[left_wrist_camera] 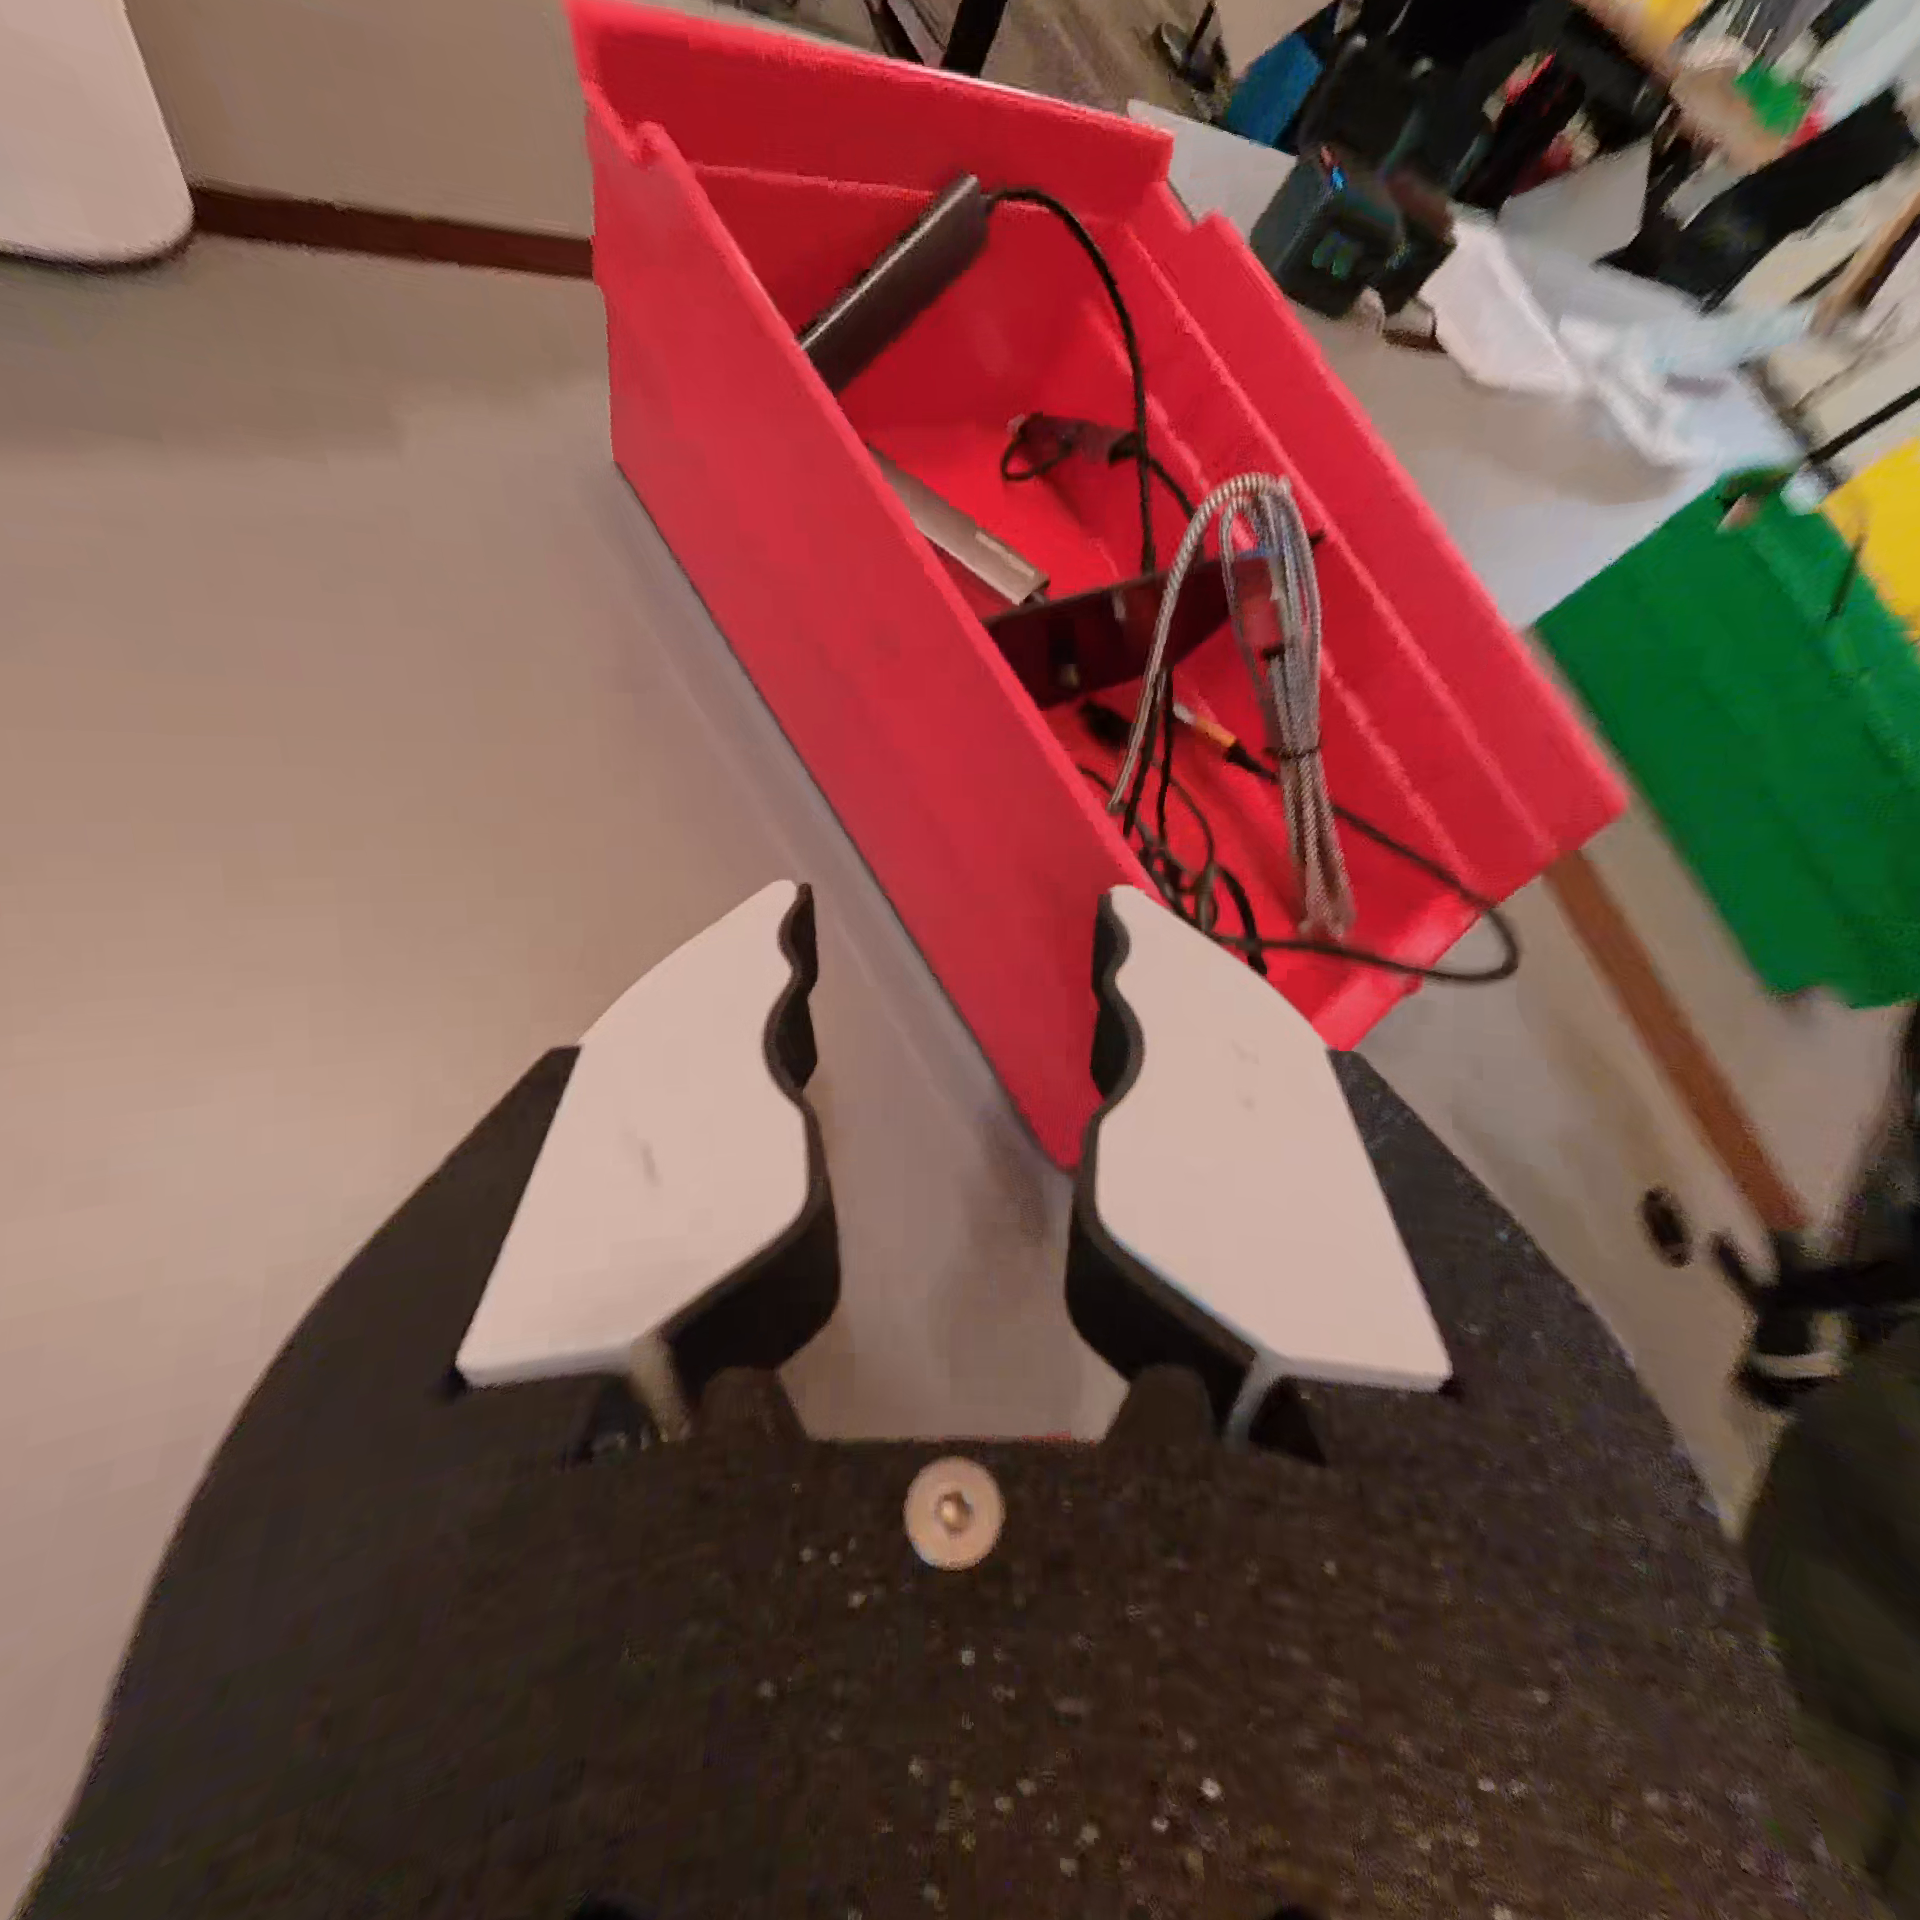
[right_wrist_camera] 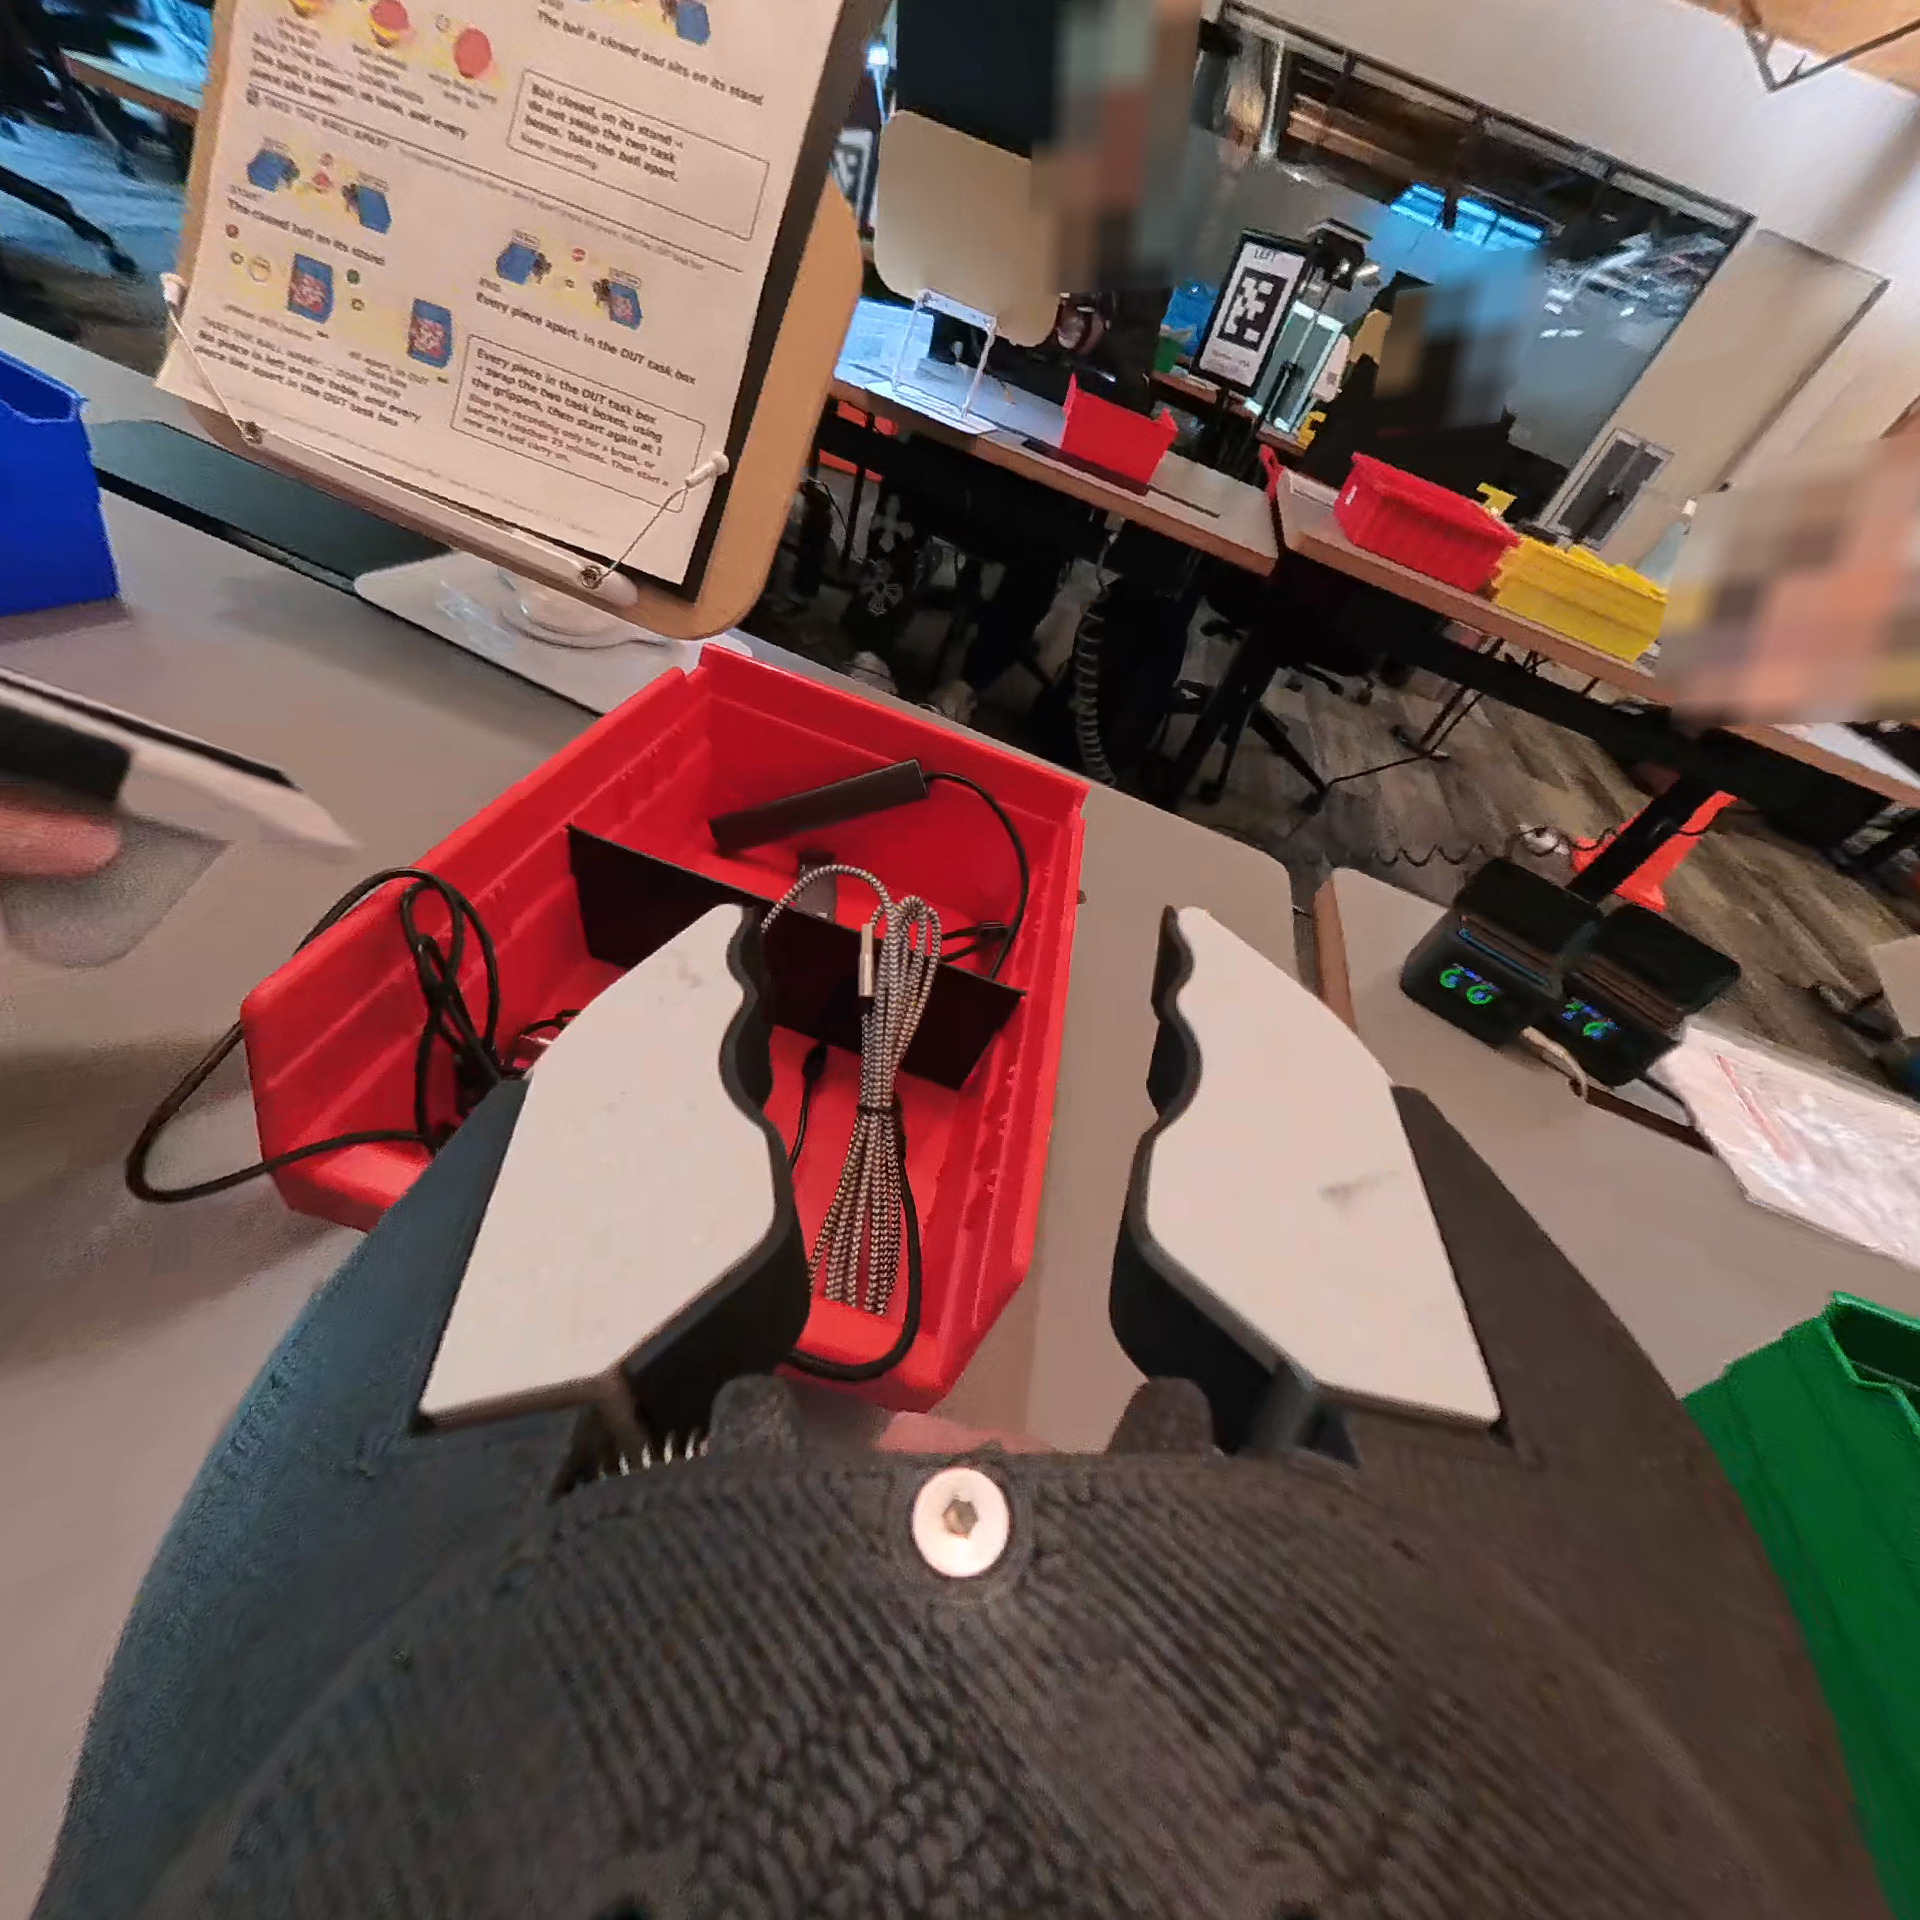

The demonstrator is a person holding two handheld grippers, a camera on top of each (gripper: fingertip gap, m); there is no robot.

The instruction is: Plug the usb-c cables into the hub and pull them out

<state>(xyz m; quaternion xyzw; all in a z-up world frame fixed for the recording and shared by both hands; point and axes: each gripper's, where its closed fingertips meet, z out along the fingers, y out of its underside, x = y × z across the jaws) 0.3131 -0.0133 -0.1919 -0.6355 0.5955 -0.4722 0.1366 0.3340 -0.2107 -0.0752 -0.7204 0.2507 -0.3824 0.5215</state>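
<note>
A red bin (left_wrist_camera: 748, 540) (right_wrist_camera: 343, 1029) stands on the grey table. A black divider (right_wrist_camera: 665, 904) splits it. In it lie a black hub (left_wrist_camera: 894, 281) (right_wrist_camera: 821, 805) with a black lead, a bundled grey braided cable (left_wrist_camera: 1288, 665) (right_wrist_camera: 883, 1122) and thin black cables (right_wrist_camera: 447, 997), one looping over the bin's edge. A silver bar (left_wrist_camera: 966, 540) lies by the wall. My left gripper (left_wrist_camera: 951, 935) is open and empty, just short of the bin's near corner. My right gripper (right_wrist_camera: 956, 956) is open and empty, above the bin's near end.
A stand with a printed sheet (right_wrist_camera: 499, 260) is behind the bin. A blue bin (right_wrist_camera: 42, 499) is at the far left, a green bin (left_wrist_camera: 1766, 748) (right_wrist_camera: 1829, 1475) to the right. Two black chargers (right_wrist_camera: 1558, 966) sit on the adjoining table. The left gripper's finger (right_wrist_camera: 187, 790) shows at the left edge. From the left gripper's tips to the silver bar (left_wrist_camera: 966, 540) is close to 20 centimetres.
</note>
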